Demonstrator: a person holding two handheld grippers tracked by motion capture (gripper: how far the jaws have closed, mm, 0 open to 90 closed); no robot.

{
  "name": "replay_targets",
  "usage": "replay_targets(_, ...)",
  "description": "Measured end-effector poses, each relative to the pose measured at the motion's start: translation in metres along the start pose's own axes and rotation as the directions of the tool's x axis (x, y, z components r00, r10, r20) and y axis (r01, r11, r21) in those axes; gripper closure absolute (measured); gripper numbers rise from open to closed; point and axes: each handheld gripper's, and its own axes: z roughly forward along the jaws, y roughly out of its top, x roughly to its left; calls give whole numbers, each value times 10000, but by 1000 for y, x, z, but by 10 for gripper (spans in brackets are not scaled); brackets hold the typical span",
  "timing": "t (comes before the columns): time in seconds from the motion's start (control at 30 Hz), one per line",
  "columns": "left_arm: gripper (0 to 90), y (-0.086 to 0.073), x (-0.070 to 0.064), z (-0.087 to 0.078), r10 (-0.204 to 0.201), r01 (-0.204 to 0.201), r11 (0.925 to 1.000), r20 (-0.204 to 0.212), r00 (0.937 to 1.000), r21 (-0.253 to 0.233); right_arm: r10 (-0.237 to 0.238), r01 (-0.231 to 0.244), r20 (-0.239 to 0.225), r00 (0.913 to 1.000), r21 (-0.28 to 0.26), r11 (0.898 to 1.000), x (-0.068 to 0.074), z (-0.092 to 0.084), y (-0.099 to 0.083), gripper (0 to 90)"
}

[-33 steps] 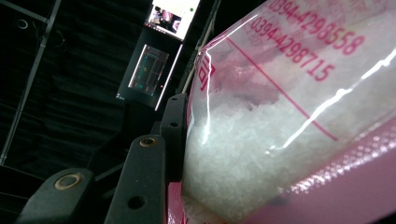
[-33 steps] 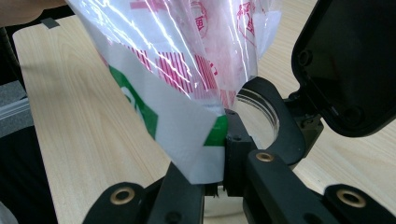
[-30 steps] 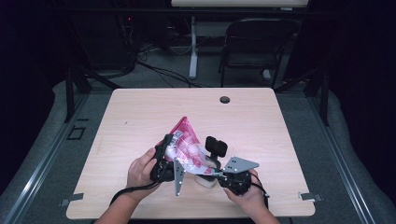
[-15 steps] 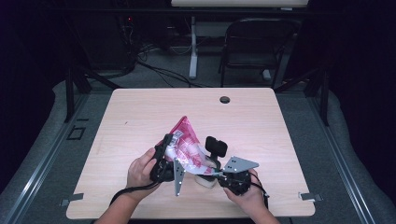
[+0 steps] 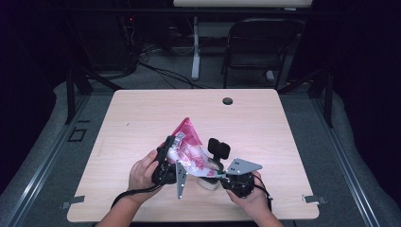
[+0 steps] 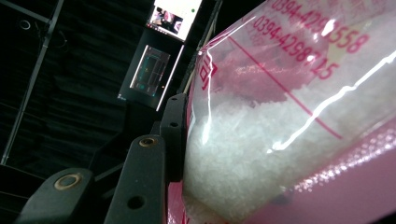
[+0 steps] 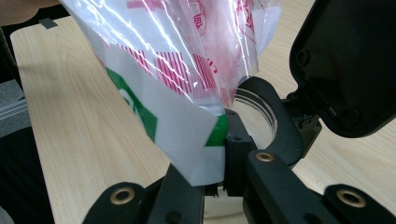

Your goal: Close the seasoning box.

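Jaws of both grippers clench the bag [image 5: 189, 149]: left gripper [image 5: 166, 158] its filled body, right gripper [image 7: 219, 172] its corner.

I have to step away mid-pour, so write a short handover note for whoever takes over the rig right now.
Left gripper: closed on the upper part of the pink-printed bag of white granules, held tilted.
Right gripper: shut on the bag's lower corner, by the rim of a clear container on the table.
Done: bag lifted and its corner aimed at the container.
Left: whether any granules have gone in cannot be told; finish pouring, then set the bag down.
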Motion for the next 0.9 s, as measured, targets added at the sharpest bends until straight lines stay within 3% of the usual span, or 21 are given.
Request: replay_targets(0.9, 671, -1, 0, 0, -95, 95, 9999, 83, 9999, 44, 45, -44, 47, 10000, -96, 9999, -1, 0, 0, 877)
